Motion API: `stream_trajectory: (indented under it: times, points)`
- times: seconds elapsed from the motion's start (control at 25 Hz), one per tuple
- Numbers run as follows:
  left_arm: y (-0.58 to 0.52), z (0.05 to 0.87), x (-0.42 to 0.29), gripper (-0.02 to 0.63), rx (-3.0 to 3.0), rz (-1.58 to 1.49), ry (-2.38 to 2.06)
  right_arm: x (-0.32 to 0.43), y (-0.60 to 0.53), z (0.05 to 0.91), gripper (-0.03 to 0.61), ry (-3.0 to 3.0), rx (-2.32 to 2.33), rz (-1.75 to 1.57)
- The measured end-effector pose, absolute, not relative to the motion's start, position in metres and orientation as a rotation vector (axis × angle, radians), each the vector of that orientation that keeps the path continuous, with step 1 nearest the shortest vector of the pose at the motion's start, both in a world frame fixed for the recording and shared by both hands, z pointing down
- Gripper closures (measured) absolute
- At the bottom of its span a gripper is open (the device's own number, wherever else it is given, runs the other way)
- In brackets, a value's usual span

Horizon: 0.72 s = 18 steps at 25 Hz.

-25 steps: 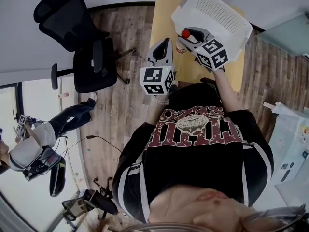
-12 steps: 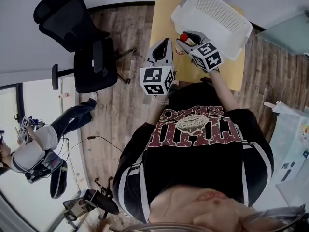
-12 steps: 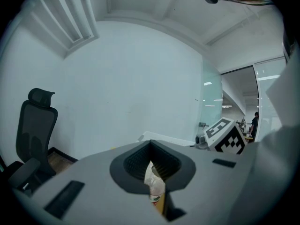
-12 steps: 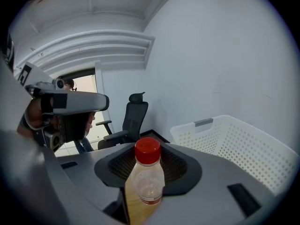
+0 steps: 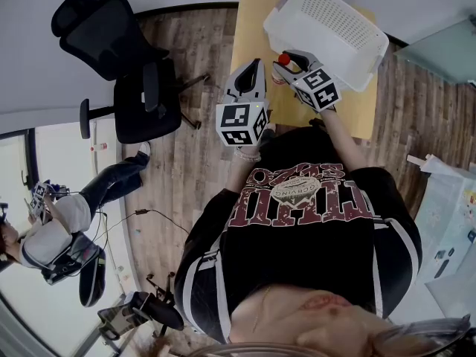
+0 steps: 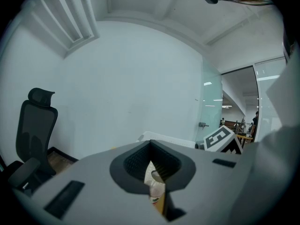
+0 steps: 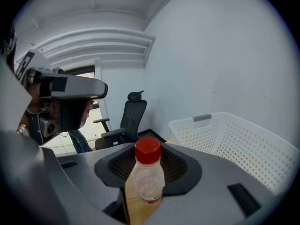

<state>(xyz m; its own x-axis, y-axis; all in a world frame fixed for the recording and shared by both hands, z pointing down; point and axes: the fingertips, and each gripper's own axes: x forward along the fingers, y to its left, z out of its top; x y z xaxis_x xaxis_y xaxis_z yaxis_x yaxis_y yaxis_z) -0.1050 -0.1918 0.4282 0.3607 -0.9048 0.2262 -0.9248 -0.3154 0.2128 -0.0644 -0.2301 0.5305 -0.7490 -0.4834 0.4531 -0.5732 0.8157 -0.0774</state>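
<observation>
Over the near edge of the table [image 5: 251,28], both arms are bent up in front of the chest, and the two grippers point toward 12 o'clock. The left gripper [image 5: 253,65] is held level by the table's left edge. Its jaws are drawn to a narrow slit, which a small pale container [image 6: 154,187] with an orange band fills (what it is exactly I cannot tell). The right gripper [image 5: 290,60] stands just to the right, angled toward 11 o'clock. Its jaws are clamped on the sides of a clear bottle [image 7: 148,182] with a red cap, held upright above the table.

A white perforated basket [image 5: 327,21] sits on the table at 1 o'clock, just beyond the bottle and apart from it. A black office chair [image 5: 119,50] stands on the wooden floor at 10 o'clock, and another person [image 5: 52,233] sits at 8 o'clock, well apart.

Since half a second ago the right gripper has drawn the bottle slightly nearer to the left gripper and away from the basket. Its marker cube [image 6: 220,139] has dropped lower at 3 o'clock in the left gripper view. The left gripper has not moved.
</observation>
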Motion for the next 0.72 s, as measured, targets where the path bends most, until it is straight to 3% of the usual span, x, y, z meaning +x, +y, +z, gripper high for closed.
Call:
stream_trajectory:
  times: [0.72]
  points:
    - [-0.191,0.427,-0.106,0.566,2.330,0.090,-1.609,-0.063,-0.215,0.547,0.408,-2.566,0.775,0.255]
